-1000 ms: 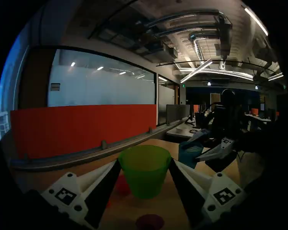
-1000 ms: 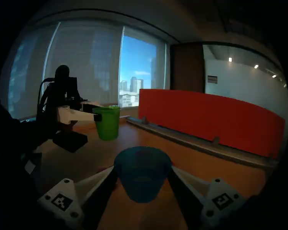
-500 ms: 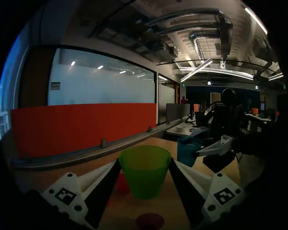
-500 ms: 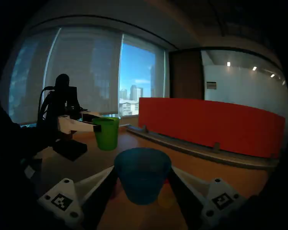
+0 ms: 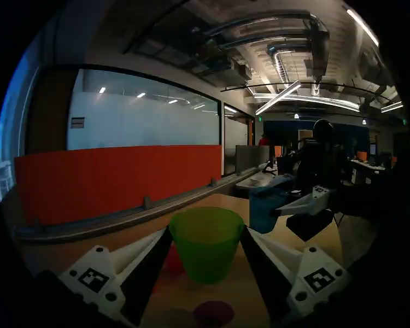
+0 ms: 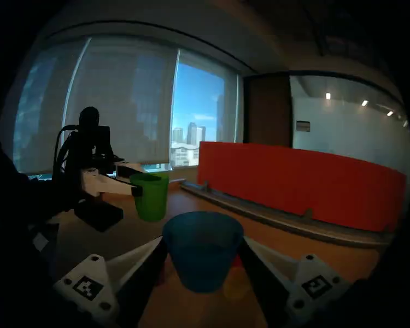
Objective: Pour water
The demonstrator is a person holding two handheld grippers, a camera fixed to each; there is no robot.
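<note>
Pinching fingers of left gripper on green cup, right gripper on blue cup, both upright.

The green cup looks like smooth, translucent plastic with a dull sheen. The fingers of my left gripper are matt white plastic with black inner faces. The blue cup is the same cloudy plastic. The table reads as smooth wood. In the upper right of the left gripper view, ducts gleam like metal.
</note>
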